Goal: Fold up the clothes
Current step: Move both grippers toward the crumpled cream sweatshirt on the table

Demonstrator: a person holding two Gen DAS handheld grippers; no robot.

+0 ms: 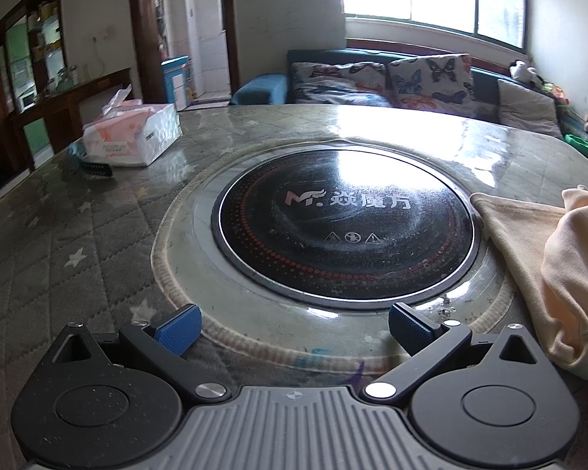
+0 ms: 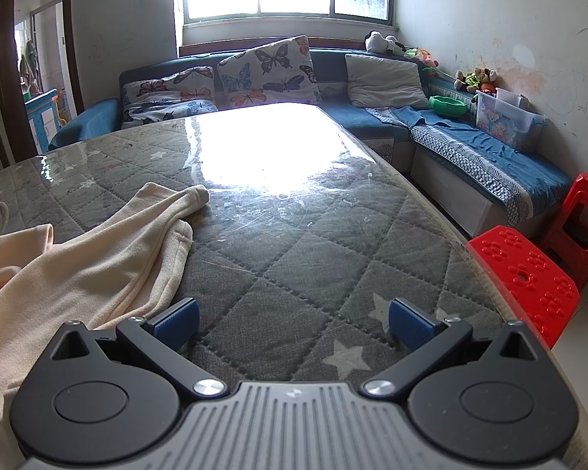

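Cream garment (image 2: 78, 270) crumpled on table (image 2: 294, 258) | both grippers spread, empty

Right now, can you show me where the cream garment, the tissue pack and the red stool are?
cream garment (image 2: 98, 270): right wrist view, on the flat cloth below the sleeve.
tissue pack (image 1: 131, 135): left wrist view, on its top face.
red stool (image 2: 525, 274): right wrist view, on the perforated seat.

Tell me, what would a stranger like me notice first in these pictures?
Probably the round black glass cooktop sunk into the middle of the grey quilted star-patterned table, shining under the window glare. Next, the rumpled cream fabric garment lying between the two open blue-tipped tongs, left and right, neither holding anything. Off the table's right edge stand bright red plastic stools.
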